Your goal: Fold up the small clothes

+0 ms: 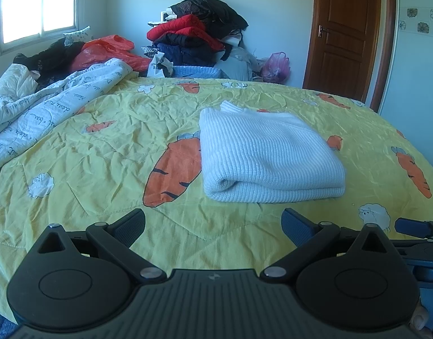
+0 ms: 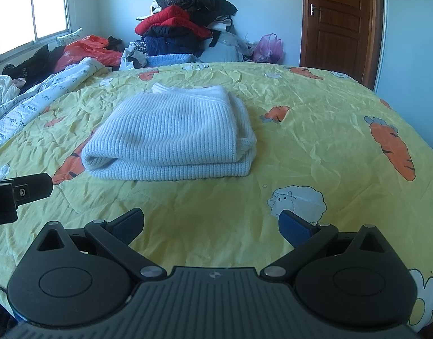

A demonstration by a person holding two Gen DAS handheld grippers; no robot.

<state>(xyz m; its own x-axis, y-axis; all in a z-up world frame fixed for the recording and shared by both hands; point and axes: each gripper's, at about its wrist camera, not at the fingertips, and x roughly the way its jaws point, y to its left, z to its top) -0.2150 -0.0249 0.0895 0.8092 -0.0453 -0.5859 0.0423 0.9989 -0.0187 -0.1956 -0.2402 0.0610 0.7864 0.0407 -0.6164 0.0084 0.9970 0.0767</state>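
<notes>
- Left wrist cam: sits low over the near edge of the yellow carrot-print quilt [image 1: 103, 152], looks forward along the left gripper [image 1: 213, 224], fingers spread wide at frame bottom.
- Faces the far wall; folded white knit sweater [image 1: 267, 155] sits close ahead, right of centre.
- Right gripper's finger [image 1: 411, 227] pokes in at its right edge.
- Right wrist cam: same low height and heading, just beside it, behind the right gripper [image 2: 212, 224].
- Sweater [image 2: 171, 135] lands left of centre here.
- Shared: quilt, sweater, clothes pile [image 2: 185, 25], window [image 2: 30, 17], wooden door [image 2: 340, 19].
</notes>
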